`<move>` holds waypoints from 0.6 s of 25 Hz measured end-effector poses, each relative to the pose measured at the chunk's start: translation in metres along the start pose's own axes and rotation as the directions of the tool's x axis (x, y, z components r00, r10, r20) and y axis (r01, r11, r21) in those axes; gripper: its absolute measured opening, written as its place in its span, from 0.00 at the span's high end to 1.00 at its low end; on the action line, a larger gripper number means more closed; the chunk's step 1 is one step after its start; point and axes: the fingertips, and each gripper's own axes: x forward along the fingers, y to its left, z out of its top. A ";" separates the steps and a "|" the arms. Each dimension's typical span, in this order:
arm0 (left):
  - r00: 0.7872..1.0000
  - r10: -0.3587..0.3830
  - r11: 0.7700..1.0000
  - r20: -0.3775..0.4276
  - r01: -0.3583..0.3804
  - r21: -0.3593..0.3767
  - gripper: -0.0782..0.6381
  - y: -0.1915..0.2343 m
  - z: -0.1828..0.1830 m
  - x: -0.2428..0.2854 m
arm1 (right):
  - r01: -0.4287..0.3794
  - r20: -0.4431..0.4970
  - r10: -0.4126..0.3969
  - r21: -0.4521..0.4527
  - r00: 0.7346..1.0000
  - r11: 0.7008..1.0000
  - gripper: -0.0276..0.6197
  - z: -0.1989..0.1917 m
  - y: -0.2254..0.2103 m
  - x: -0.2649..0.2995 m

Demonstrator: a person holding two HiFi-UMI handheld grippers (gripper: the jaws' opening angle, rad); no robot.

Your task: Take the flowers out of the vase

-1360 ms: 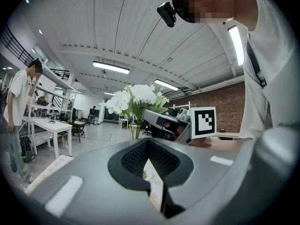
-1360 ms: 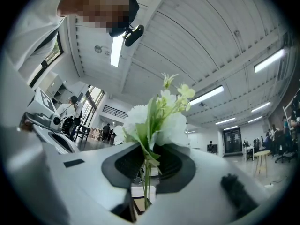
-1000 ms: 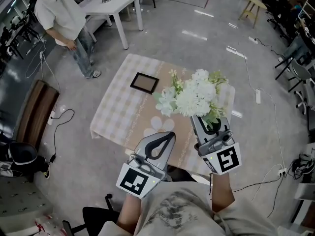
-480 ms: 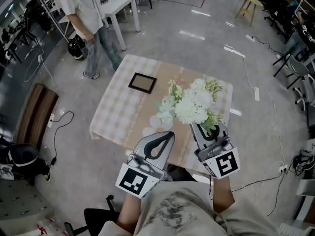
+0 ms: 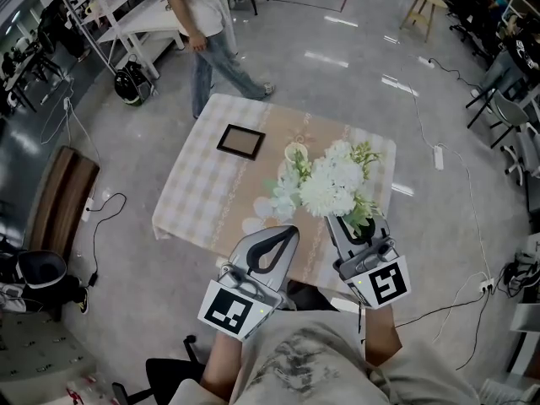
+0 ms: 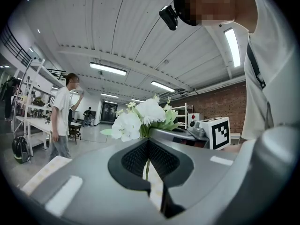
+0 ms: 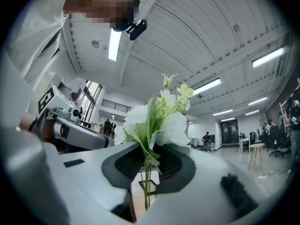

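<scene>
Our right tool (image 5: 354,224) is clamped on the thin stems of the white flowers (image 5: 333,184), which sit in the air above the table (image 5: 211,192). Left tool (image 5: 289,231) is closed with nothing in it. The worry is that those blooms look top-heavy, so a loose stem could slip out and drop.

The tablecloth (image 5: 202,184) is matt woven cloth. The floor (image 5: 337,66) is smooth and glossy. The left gripper (image 5: 287,230) and right gripper (image 5: 336,219) have smooth matt grey plastic shells with ribbed black pads (image 6: 134,157). The flowers (image 5: 333,184) are apparently matt fabric.
</scene>
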 end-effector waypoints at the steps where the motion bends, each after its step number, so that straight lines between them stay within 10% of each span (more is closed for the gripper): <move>1: 1.000 -0.001 1.000 -0.001 0.001 0.000 0.88 -0.001 0.000 0.000 | 0.001 -0.001 -0.001 0.001 1.000 1.000 0.84 0.000 0.000 -0.001; 15: 1.000 -0.010 1.000 -0.016 0.010 -0.007 0.88 -0.011 -0.005 0.000 | 0.006 0.000 -0.006 0.012 1.000 1.000 0.84 -0.001 0.003 -0.009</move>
